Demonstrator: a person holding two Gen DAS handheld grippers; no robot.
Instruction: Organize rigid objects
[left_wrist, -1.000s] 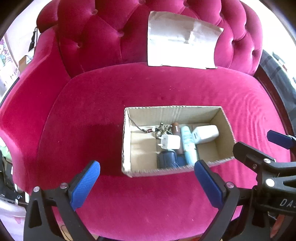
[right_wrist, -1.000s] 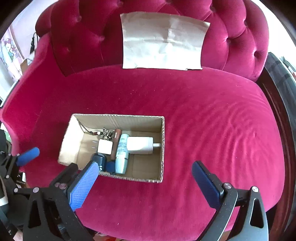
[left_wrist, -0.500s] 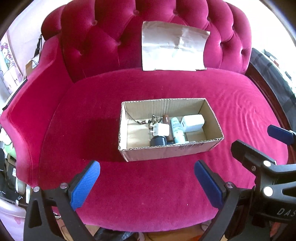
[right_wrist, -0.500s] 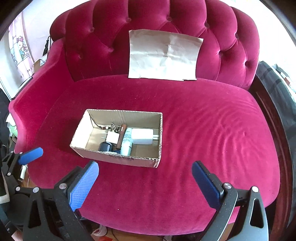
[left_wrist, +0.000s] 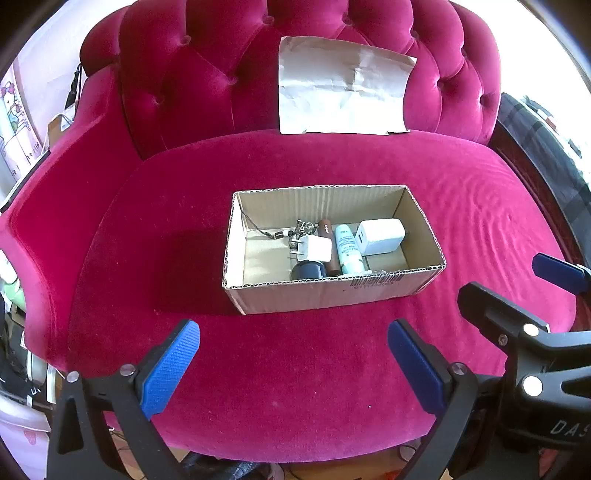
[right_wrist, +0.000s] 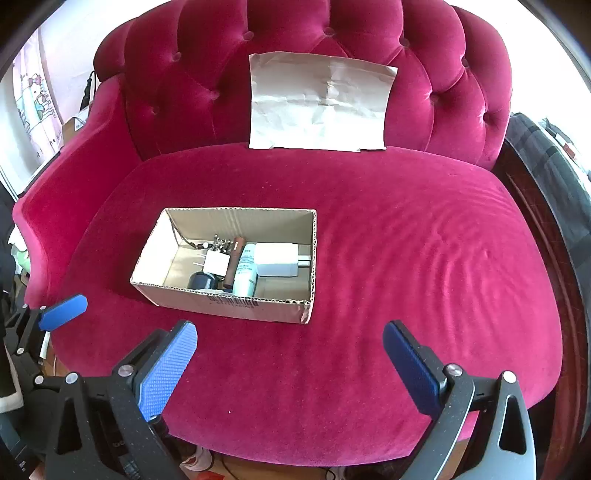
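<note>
Cardboard box of small items on the crimson velvet sofa, both my grippers held back from it with jaws spread and empty.

Through the left wrist view, my left gripper (left_wrist: 293, 363) hangs over the front of the tufted crimson velvet sofa (left_wrist: 332, 354), blue pads wide apart; the open brown corrugated cardboard box (left_wrist: 325, 295) sits mid-seat beyond it, holding a large white square charger (left_wrist: 380, 236), a pale turquoise tube (left_wrist: 348, 251), a dark brown cylinder (left_wrist: 330, 245), a small white plug adapter (left_wrist: 317, 248), a dark navy round item (left_wrist: 307, 270) and a metal chain (left_wrist: 275, 232). My right gripper's arm shows at the right edge. Through the right wrist view, my right gripper (right_wrist: 290, 365) is likewise parted with nothing between its pads, the box (right_wrist: 236, 304) lying ahead and to its left. A creased sheet of pale paper (right_wrist: 319, 101) leans against the backrest.
</note>
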